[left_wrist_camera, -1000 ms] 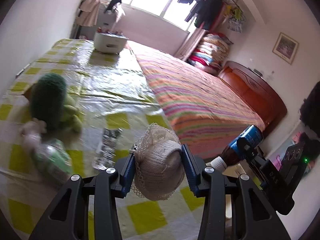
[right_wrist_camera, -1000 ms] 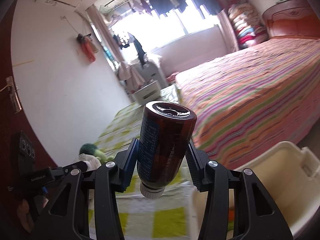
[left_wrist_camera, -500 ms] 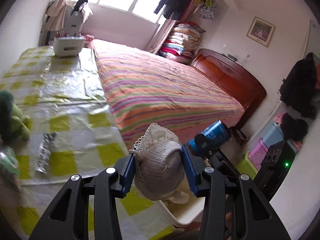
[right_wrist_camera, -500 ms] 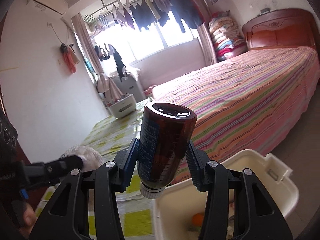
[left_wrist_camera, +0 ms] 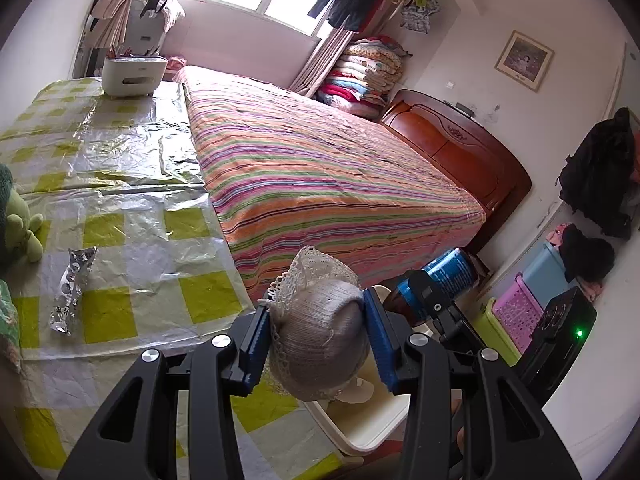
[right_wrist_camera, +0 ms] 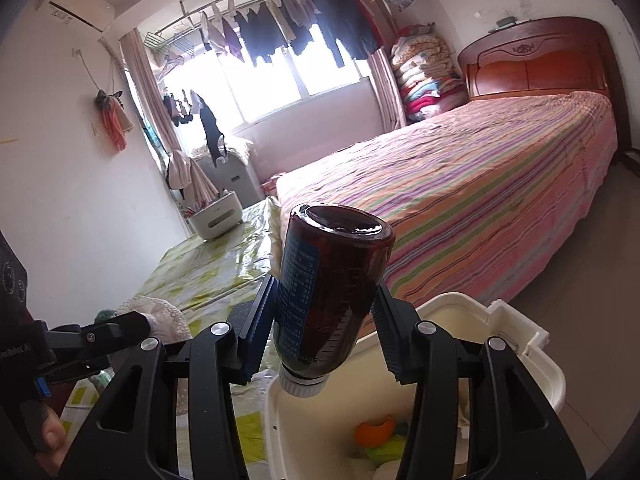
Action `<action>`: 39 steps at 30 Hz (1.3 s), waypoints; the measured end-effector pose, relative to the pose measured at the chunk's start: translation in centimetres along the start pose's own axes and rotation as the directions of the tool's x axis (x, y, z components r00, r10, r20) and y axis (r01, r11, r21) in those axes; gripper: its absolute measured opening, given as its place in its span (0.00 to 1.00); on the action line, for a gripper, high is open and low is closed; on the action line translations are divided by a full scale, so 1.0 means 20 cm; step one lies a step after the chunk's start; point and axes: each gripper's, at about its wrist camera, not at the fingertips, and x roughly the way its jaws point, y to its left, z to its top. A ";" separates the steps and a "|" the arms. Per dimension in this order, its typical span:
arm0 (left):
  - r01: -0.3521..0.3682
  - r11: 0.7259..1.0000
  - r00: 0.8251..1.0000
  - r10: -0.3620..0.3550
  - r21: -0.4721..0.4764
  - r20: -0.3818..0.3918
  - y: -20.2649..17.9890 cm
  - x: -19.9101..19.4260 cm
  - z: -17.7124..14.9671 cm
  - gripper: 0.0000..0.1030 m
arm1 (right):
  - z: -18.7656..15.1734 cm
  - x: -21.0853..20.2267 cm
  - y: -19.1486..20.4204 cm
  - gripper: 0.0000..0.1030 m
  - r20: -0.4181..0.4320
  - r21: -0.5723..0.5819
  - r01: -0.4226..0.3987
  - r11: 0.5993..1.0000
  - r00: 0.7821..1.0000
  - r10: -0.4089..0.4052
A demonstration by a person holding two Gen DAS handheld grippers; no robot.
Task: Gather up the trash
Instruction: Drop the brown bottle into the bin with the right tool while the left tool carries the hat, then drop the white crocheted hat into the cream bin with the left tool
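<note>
My left gripper [left_wrist_camera: 316, 332] is shut on a cream knitted cloth with a lace edge [left_wrist_camera: 324, 356], held past the table's corner over the cream plastic bin [left_wrist_camera: 372, 436]. In the right wrist view my right gripper [right_wrist_camera: 324, 320] is shut on a dark brown bottle with a blue label [right_wrist_camera: 328, 288]. The bottle hangs upside down, white cap lowest, above the bin's rim [right_wrist_camera: 532, 344]. The bottle [left_wrist_camera: 452, 272] also shows to the right of the cloth in the left wrist view. A crumpled foil wrapper [left_wrist_camera: 72, 288] lies on the table.
The table [left_wrist_camera: 120, 152] has a yellow checked plastic cover, a green plush toy [left_wrist_camera: 16, 224] at its left edge and a white box [left_wrist_camera: 134, 74] at the far end. A striped bed [left_wrist_camera: 320, 168] stands right beside it. Orange and green scraps [right_wrist_camera: 376, 430] lie in the bin.
Both grippers swung from the table toward the bin, each keeping its hold. The bin now sits under the cloth and the bottle; the toy and wrapper slid left in view.
</note>
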 end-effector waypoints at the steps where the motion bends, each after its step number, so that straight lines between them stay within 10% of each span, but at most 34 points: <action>1: 0.000 1.000 1.000 0.000 0.001 0.001 0.00 0.00 0.00 0.41 | 0.00 -0.01 -0.01 0.46 0.004 0.006 0.005 1.000 1.000 -0.005; 30: 0.038 0.997 0.989 -0.028 0.064 -0.146 -0.15 0.26 -0.10 0.45 | 0.04 -0.24 -0.25 0.67 0.173 0.235 -0.005 0.972 0.984 -0.037; 39: 0.016 0.993 0.992 -0.002 0.114 -0.124 -0.23 0.26 -0.13 0.79 | 0.03 -0.22 -0.26 0.69 0.173 0.253 -0.013 0.967 0.984 -0.032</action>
